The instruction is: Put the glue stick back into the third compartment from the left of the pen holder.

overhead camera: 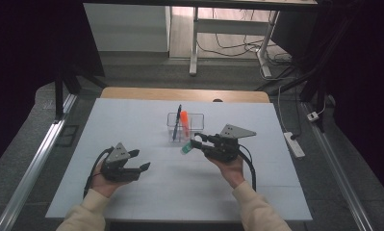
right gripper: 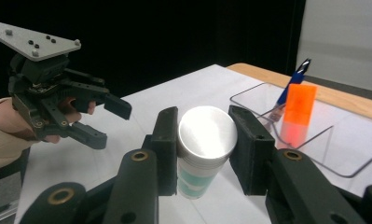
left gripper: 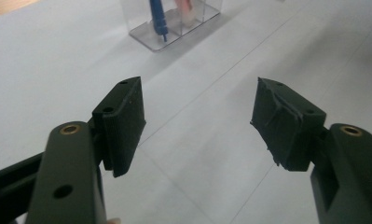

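Note:
My right gripper (overhead camera: 194, 143) is shut on a white and teal cylinder (overhead camera: 186, 149) with a silver end (right gripper: 207, 133); both pads press its sides, and it hangs just above the table. Behind it stands a clear plastic holder (overhead camera: 197, 117) with a blue pen (overhead camera: 178, 119) and an orange marker (overhead camera: 184, 123) upright in it. The right gripper view has the holder (right gripper: 335, 168), pen (right gripper: 293, 83) and marker (right gripper: 299, 112) at its right. My left gripper (overhead camera: 142, 160) hovers at the front left, open and empty (left gripper: 197, 116). It faces the holder (left gripper: 148, 39) in its own view.
A white sheet (overhead camera: 132, 125) covers the table, with a wooden edge (overhead camera: 146, 93) along the far side. Beyond the table stand desk legs (overhead camera: 193, 48) and cables. A power strip (overhead camera: 294, 144) lies on the floor at the right.

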Demonstrator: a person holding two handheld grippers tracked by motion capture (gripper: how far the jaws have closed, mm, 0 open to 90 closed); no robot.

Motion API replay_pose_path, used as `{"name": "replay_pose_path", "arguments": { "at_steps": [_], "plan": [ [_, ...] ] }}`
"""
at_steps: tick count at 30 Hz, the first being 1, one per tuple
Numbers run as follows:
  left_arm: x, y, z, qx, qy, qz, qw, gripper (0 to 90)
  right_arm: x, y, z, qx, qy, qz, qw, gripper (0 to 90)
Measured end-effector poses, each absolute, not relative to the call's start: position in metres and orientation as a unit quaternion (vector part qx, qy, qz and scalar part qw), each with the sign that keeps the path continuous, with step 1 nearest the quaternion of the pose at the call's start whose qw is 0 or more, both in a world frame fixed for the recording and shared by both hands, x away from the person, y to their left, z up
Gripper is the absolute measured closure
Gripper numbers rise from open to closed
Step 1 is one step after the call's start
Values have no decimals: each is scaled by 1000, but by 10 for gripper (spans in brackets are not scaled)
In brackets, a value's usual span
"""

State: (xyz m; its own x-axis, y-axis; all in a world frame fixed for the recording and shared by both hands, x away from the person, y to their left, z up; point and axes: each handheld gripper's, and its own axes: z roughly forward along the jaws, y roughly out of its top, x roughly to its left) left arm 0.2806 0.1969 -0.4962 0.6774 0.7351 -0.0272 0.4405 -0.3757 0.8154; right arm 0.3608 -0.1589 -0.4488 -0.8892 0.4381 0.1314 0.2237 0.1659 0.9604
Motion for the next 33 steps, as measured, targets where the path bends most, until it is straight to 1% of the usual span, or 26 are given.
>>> {"name": "replay_pose_path", "arguments": {
  "at_steps": [12, 15, 22, 28, 33],
  "plan": [
    [271, 219, -503, 805, 381, 165, 423, 336, 364, -168, -436, 224, 747, 617, 110, 645],
    [270, 224, -504, 805, 386, 164, 420, 323, 366, -169, -432, 225, 745, 617, 118, 645],
    [269, 231, -508, 804, 393, 161, 416, 308, 376, -172, -415, 231, 731, 627, 135, 645],
    [270, 232, -508, 804, 395, 158, 415, 297, 393, -169, -403, 243, 729, 620, 159, 645],
    [271, 232, -509, 806, 396, 157, 411, 287, 412, -167, -408, 265, 735, 600, 172, 644]
  ]
}}
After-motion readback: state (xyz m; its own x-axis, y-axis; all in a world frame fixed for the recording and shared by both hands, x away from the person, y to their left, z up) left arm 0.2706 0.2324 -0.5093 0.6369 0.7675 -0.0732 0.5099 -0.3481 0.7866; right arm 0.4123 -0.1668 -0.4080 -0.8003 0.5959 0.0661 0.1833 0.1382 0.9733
